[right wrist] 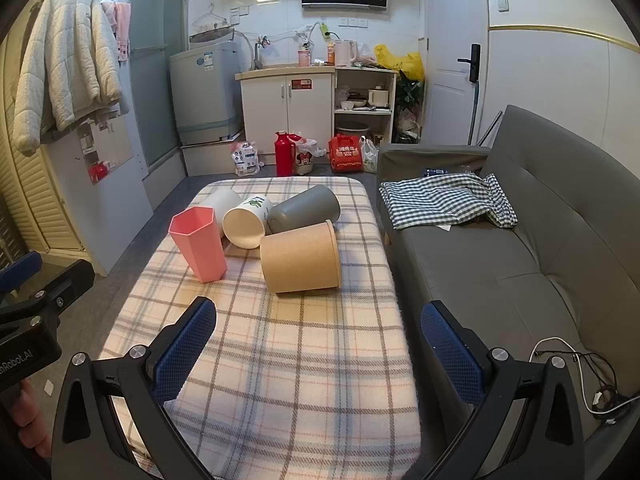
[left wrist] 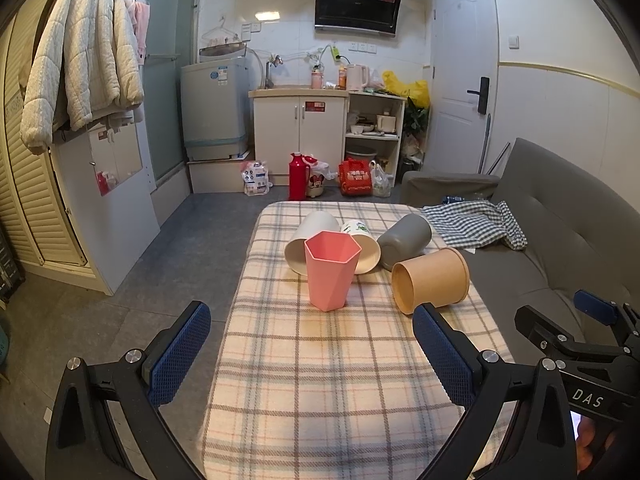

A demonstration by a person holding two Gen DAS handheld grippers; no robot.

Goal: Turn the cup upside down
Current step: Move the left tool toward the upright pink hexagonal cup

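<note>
A pink hexagonal cup [left wrist: 330, 270] [right wrist: 199, 243] stands upright, mouth up, on the plaid-covered table [left wrist: 320, 380] [right wrist: 288, 360]. Around it lie cups on their sides: a tan one [left wrist: 430, 280] [right wrist: 300, 258], a grey one [left wrist: 404, 240] [right wrist: 304, 208], a white one [left wrist: 312, 232] [right wrist: 218, 202] and a white printed one [left wrist: 362, 244] [right wrist: 248, 220]. My left gripper [left wrist: 312, 336] is open and empty, short of the pink cup. My right gripper [right wrist: 318, 328] is open and empty, short of the tan cup.
A grey sofa [right wrist: 520, 248] with a checked cloth [right wrist: 444, 200] stands right of the table. The right gripper's body shows at the right edge of the left wrist view [left wrist: 580, 340]. Floor clutter, a red flask [left wrist: 297, 176] and cabinets lie beyond the table's far end.
</note>
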